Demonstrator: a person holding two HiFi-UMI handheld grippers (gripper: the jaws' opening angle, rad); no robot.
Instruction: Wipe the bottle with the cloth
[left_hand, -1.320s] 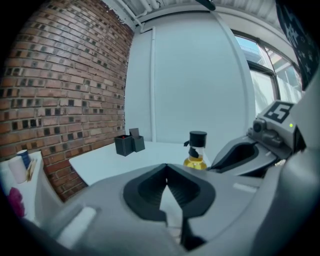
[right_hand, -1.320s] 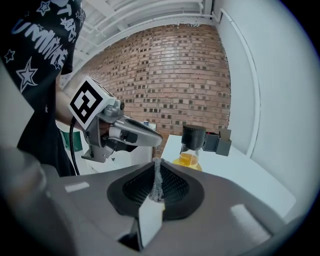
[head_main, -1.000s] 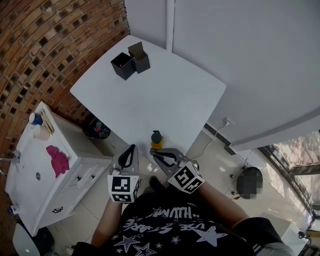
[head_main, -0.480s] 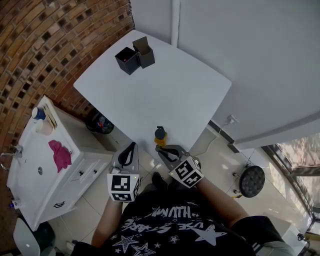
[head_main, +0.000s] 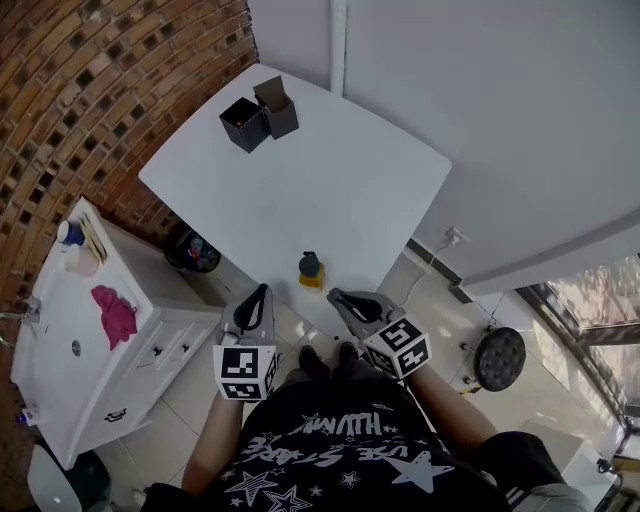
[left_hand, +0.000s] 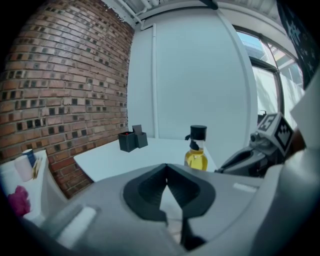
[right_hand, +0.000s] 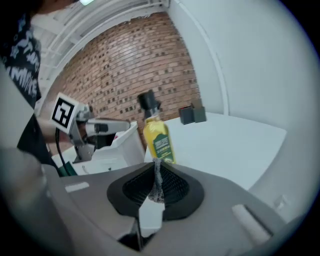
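The bottle (head_main: 311, 270), yellow liquid under a black pump cap, stands upright near the front edge of the white table (head_main: 300, 180). It also shows in the left gripper view as bottle (left_hand: 196, 152) and in the right gripper view as bottle (right_hand: 157, 137). A pink cloth (head_main: 115, 316) lies on the white cabinet to the left, far from both grippers. My left gripper (head_main: 256, 298) is shut and empty, held off the table's edge left of the bottle. My right gripper (head_main: 338, 297) is shut too, just right of the bottle and short of it, holding nothing.
Two black boxes (head_main: 258, 120) stand at the table's far left corner. The white cabinet (head_main: 90, 350) with drawers carries a blue-capped container (head_main: 68, 233). A brick wall runs along the left. A dark round stool (head_main: 498, 358) stands on the tiled floor at right.
My right gripper has drifted to the right, from under the bottle to its right side. The left gripper has stayed about where it was.
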